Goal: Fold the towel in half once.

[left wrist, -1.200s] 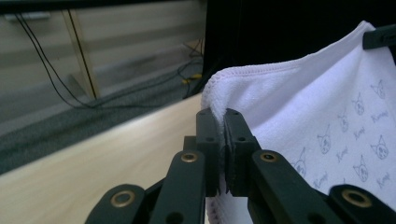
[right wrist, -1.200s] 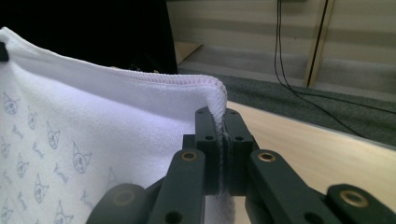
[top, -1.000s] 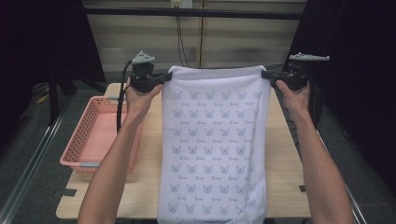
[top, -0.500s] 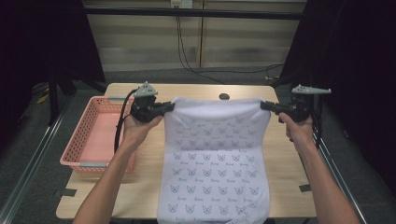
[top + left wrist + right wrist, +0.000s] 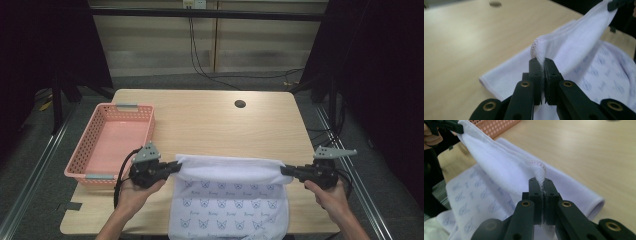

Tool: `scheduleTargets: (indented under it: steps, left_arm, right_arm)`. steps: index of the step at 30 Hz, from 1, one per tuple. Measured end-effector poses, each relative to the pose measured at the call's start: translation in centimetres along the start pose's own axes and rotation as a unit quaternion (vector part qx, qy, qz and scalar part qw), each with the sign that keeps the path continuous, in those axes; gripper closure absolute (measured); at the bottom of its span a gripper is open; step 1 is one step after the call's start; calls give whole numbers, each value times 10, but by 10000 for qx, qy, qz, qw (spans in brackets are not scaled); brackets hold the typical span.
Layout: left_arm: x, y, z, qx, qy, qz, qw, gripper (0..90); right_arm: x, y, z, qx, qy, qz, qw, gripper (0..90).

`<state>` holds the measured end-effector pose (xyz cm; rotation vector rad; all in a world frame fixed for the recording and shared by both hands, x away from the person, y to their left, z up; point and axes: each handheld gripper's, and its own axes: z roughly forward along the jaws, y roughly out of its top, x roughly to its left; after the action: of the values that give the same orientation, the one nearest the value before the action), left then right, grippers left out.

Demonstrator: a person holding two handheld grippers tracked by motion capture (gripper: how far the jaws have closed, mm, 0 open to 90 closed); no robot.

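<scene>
Your jaws are closed tight on both sides: in the left gripper view the two black jaws pinch a stitched corner of the white towel [image 5: 574, 52] with no gap between them, and in the right gripper view the other pair clamps the opposite stitched corner the same way. From the high view, your left gripper [image 5: 174, 167] sits near the front left of the wooden table [image 5: 210, 125], just beside the near right corner of the pink basket [image 5: 112, 142], and your right gripper [image 5: 286, 171] sits at the table's right edge, level with the left one.

The towel [image 5: 230, 195] is stretched between the two grippers. Its held edge forms a plain white band running left to right, raised a little off the wood, and the part with the small grey printed pattern lies toward you and hangs over the near edge of the table. Beyond the held corners, a folded white layer lies flat on the tabletop in both gripper views.

The basket stands on the left part of the table, its long side running near to far. A small dark round hole [image 5: 240, 104] sits in the far right part of the tabletop, well apart from the towel.
</scene>
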<state>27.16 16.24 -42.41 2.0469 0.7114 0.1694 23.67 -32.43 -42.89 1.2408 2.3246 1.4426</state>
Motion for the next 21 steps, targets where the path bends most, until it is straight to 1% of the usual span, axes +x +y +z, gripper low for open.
scheduleTargets:
  steps: [1, 2, 3, 4, 5, 6, 7, 8, 9, 10, 11, 12, 13, 14, 15, 16, 17, 18, 19, 20, 21]
  left_arm:
    - [-1, -7, 2, 175, -54, -73, 9998, 865]
    - [-3, -15, 4, 298, -59, -169, 9994, 865]
    - [-6, -23, 6, 385, -158, -228, 9989, 864]
    - [-10, -30, 8, 500, -198, -231, 9983, 864]
    - [-15, -36, 10, 533, -221, -216, 9981, 863]
    - [-20, -42, 11, 631, -313, -163, 9974, 862]
    - [-24, -46, 13, 787, -390, -157, 9960, 859]
    - [-27, -50, 14, 810, -369, -222, 9958, 858]
    - [-28, -54, 14, 852, -420, -336, 9949, 858]
    - [-29, -57, 15, 946, -450, -332, 9939, 858]
    - [-29, -58, 15, 976, -412, -286, 9940, 858]
    - [-28, -57, 15, 951, -438, -359, 9939, 858]
    - [-27, -57, 16, 982, -469, -422, 9932, 859]
    - [-26, -58, 19, 1104, -520, -455, 9915, 859]
    - [-26, -60, 24, 1265, -460, -438, 9899, 859]
    - [-26, -61, 27, 1420, -404, -359, 9884, 860]
    - [-25, -61, 30, 1492, -475, -378, 9869, 861]
    - [-23, -61, 31, 1504, -485, -440, 9864, 862]
    - [-21, -62, 32, 1463, -515, -545, 9864, 863]
    - [-20, -62, 32, 1451, -532, -607, 9861, 864]
    - [-19, -62, 32, 1421, -421, -583, 9872, 866]
  right_arm:
    - [3, -6, 0, 80, 43, 47, 9999, 876]
    - [6, -13, 1, 175, 53, 72, 9998, 876]
    - [9, -21, 3, 290, 99, 88, 9995, 876]
    - [12, -28, 6, 449, 109, 102, 9989, 876]
    - [15, -36, 8, 578, 112, 94, 9982, 876]
    - [17, -42, 9, 706, 132, 176, 9973, 876]
    - [19, -47, 9, 773, 166, 201, 9967, 876]
    - [20, -51, 10, 817, 201, 183, 9963, 876]
    - [22, -54, 10, 851, 178, 233, 9959, 876]
    - [23, -57, 10, 894, 182, 236, 9956, 876]
    - [25, -59, 10, 963, 167, 203, 9950, 876]
    - [25, -61, 10, 994, 146, 195, 9947, 876]
    - [25, -63, 11, 1058, 133, 236, 9940, 876]
    - [24, -66, 12, 1139, 88, 241, 9932, 876]
    - [23, -68, 14, 1218, 66, 235, 9923, 876]
    - [23, -68, 16, 1270, 24, 225, 9916, 876]
    - [23, -68, 18, 1344, -14, 200, 9907, 876]
    - [24, -69, 22, 1492, -149, 122, 9886, 877]
    - [24, -69, 25, 1530, -159, 116, 9880, 877]
    - [23, -69, 25, 1517, -156, 142, 9882, 878]
    - [22, -69, 25, 1527, -156, 161, 9880, 879]
